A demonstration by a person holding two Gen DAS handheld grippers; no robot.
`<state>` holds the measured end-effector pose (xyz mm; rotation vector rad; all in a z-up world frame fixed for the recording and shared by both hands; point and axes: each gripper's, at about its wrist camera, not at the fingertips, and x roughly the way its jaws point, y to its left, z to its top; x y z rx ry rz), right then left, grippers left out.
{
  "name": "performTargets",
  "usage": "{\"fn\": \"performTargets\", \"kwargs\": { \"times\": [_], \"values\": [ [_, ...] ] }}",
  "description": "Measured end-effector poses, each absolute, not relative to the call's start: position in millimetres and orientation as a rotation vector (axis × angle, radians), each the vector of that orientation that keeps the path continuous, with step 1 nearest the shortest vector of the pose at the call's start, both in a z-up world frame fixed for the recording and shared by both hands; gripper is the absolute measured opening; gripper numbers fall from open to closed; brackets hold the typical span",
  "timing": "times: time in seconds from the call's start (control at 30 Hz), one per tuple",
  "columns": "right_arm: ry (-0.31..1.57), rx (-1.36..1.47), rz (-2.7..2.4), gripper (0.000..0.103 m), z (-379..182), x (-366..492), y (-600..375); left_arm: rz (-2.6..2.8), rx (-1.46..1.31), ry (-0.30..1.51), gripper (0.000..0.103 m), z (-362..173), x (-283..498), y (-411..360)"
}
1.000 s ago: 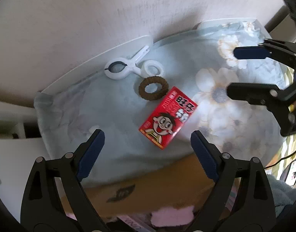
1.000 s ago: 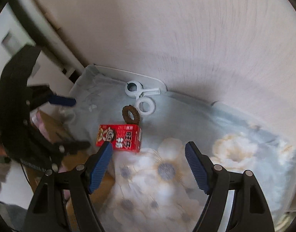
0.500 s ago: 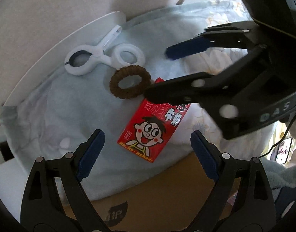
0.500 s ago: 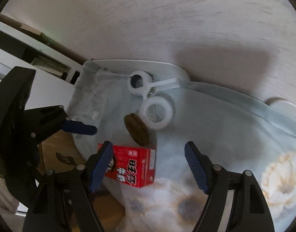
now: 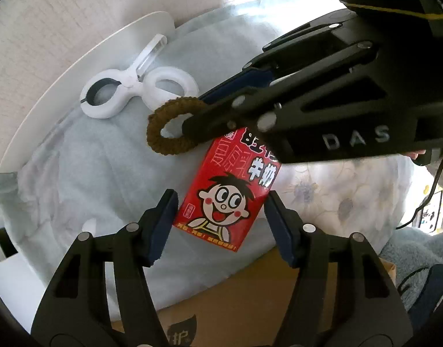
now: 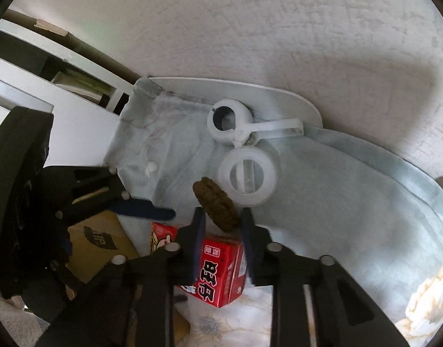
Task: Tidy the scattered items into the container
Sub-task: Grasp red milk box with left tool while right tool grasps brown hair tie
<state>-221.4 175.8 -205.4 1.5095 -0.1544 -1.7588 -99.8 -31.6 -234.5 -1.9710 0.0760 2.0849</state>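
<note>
Nothing visible inside cardboard box.

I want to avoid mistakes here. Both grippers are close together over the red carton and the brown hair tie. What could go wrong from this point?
1. The right gripper closes on the brown hair tie, which rests against the red milk carton; lifting may drag the carton.
2. The left gripper is closing around the carton just beside the right one; the two could collide.
3. The white clip lies near the tie and might get nudged.
</note>
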Motion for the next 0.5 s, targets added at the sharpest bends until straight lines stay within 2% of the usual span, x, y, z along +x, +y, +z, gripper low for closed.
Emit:
{"fn": "performTargets", "kwargs": {
  "times": [0.17,0.5],
  "values": [
    [-0.200,1.495,-1.779,0.010,-205.3,-221.9,182.9,2.104,-1.921,0.044,0.055,-226.3,-93.9,-31.9],
    [-0.266,1.436,-1.844,0.010,-184.1,-219.7,207.0,2.164,-1.882,-0.014,0.051,-203.0,-82.5,-40.4]
  ]
}}
